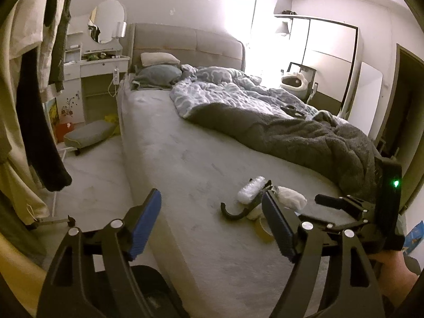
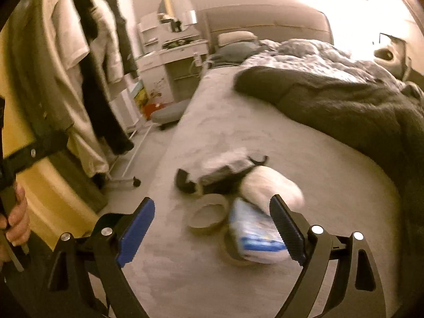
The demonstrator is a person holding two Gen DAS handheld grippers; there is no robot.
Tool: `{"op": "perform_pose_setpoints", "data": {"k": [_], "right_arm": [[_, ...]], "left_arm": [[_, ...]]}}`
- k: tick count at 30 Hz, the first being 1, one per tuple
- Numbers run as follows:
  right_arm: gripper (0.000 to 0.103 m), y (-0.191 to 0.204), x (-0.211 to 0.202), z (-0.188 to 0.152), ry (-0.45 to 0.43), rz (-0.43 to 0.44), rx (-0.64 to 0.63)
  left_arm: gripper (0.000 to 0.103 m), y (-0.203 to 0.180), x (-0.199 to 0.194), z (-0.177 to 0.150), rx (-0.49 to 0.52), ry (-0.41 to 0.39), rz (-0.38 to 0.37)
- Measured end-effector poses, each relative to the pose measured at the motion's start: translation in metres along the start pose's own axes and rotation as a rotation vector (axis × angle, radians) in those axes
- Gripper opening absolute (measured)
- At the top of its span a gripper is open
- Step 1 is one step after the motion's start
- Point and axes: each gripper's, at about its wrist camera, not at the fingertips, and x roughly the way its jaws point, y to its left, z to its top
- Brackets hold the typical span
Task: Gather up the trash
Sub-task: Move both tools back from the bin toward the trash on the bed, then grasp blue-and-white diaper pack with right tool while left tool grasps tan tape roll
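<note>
- Left gripper (image 1: 212,222): fingers (image 1: 144,222) stand wide apart, blue pads facing each other, nothing between them but bare bed surface.
- Right gripper (image 2: 212,233): fingers (image 2: 136,232) also spread wide, nothing gripped; its right pad sits in front of the blue-and-white packet (image 2: 255,234), whether touching cannot be told.
- Landmark: the bed (image 1: 185,159), grey cover, seen from its foot end in both wrist views.
- Trash lies in one small cluster near the foot end of the bed, just beyond the fingertips of both grippers.
- In the cluster: a roll of tape (image 2: 208,213) lying flat; the blue-and-white packet tilted on a second round thing just beside the roll, blurred; a white crumpled wad (image 2: 273,185) behind the packet; a black curved piece (image 2: 185,182) beside the wad; a crushed clear plastic bottle (image 1: 250,189), farthest up the bed.
- From the left wrist view, the right gripper's black body with a green light (image 1: 396,184) sits at the bed's foot-end corner, a hand (image 1: 394,267) under it.
- From the right wrist view, a hand (image 2: 16,220) grips a black handle off the bed's left side.
- Rumpled dark grey blanket (image 1: 304,137) and patterned blue quilt (image 1: 225,92) cover the bed's far side; two pillows (image 1: 159,66) at the headboard.
- Left of the bed: hanging clothes on a rack (image 2: 87,66), a white dressing table (image 1: 98,61) with an oval mirror by the headboard, a low grey stool (image 1: 88,133) on the floor.
</note>
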Motion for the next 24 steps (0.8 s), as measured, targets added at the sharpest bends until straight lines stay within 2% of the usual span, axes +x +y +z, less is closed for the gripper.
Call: {"op": "perform_pose_setpoints", "data": {"k": [5, 11, 17, 19, 20, 21, 22, 24], "right_arm": [[0.091, -0.037, 0.007, -0.013, 0.014, 0.007, 0.136], [0.091, -0.072, 0.012, -0.026, 0.018, 0.061, 0.284], [0.091, -0.079, 0.028, -0.032, 0.052, 0.156, 0.345], [0.091, -0.074, 0.032, -0.030, 0.067, 0.163, 0.332], [0.090, -0.071, 0.034, -0.031, 0.081, 0.151, 0.316], [0.077, -0.069, 0.038, -0.031, 0.100, 0.136, 0.299], [0.072, -0.068, 0.039, -0.031, 0.109, 0.133, 0.294], [0.066, -0.069, 0.041, -0.032, 0.121, 0.122, 0.293]], "left_arm": [[0.083, -0.006, 0.018, -0.008, 0.000, 0.050, -0.025], [0.086, -0.021, 0.040, -0.019, 0.036, 0.105, -0.064], [0.086, -0.030, 0.070, -0.038, 0.042, 0.198, -0.090], [0.086, -0.035, 0.077, -0.041, 0.052, 0.215, -0.102], [0.086, -0.037, 0.080, -0.043, 0.057, 0.223, -0.111], [0.085, -0.040, 0.084, -0.046, 0.063, 0.235, -0.124], [0.084, -0.042, 0.086, -0.048, 0.066, 0.243, -0.130], [0.079, -0.045, 0.091, -0.052, 0.069, 0.257, -0.143]]}}
